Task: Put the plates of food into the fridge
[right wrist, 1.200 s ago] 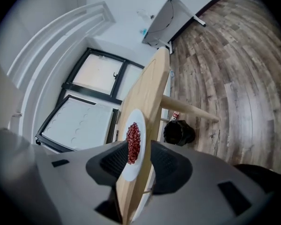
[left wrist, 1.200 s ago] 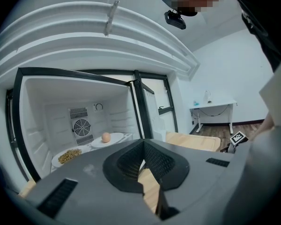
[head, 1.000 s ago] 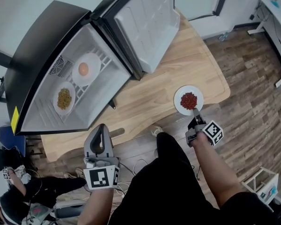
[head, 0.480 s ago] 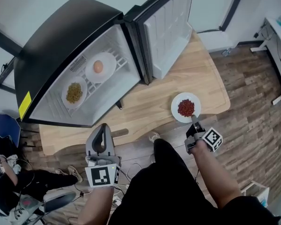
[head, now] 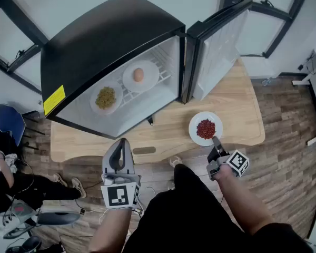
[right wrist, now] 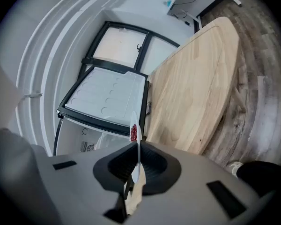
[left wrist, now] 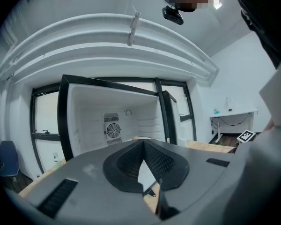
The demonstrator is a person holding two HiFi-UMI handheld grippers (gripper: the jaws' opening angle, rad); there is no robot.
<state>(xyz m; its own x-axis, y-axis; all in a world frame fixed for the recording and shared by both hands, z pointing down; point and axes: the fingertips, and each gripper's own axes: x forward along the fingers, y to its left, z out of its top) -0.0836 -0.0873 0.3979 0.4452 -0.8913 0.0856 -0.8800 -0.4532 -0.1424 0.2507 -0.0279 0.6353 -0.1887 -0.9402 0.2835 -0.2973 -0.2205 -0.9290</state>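
A white plate of red food (head: 205, 128) is over the wooden table (head: 242, 107), right of the open fridge (head: 110, 46). My right gripper (head: 216, 143) is shut on the plate's near rim. In the right gripper view the plate (right wrist: 135, 125) runs edge-on between the jaws of that gripper (right wrist: 136, 150). On the fridge's wire shelf lie two more plates, one with an orange round item (head: 140, 76) and one with yellow-green food (head: 106, 98). My left gripper (head: 119, 154) hangs below the table's front edge, shut and empty, facing the fridge interior (left wrist: 113, 121).
The fridge door (head: 217, 49) stands swung open to the right of the cabinet. A small dark item (head: 150, 121) lies on the table by the fridge's front. A person's legs (head: 21, 188), a blue chair (head: 9, 124) and cables lie on the floor at left.
The head view has swung, so the fridge and table sit further right and higher. The right gripper stays shut on the plate's rim; the left gripper has barely moved.
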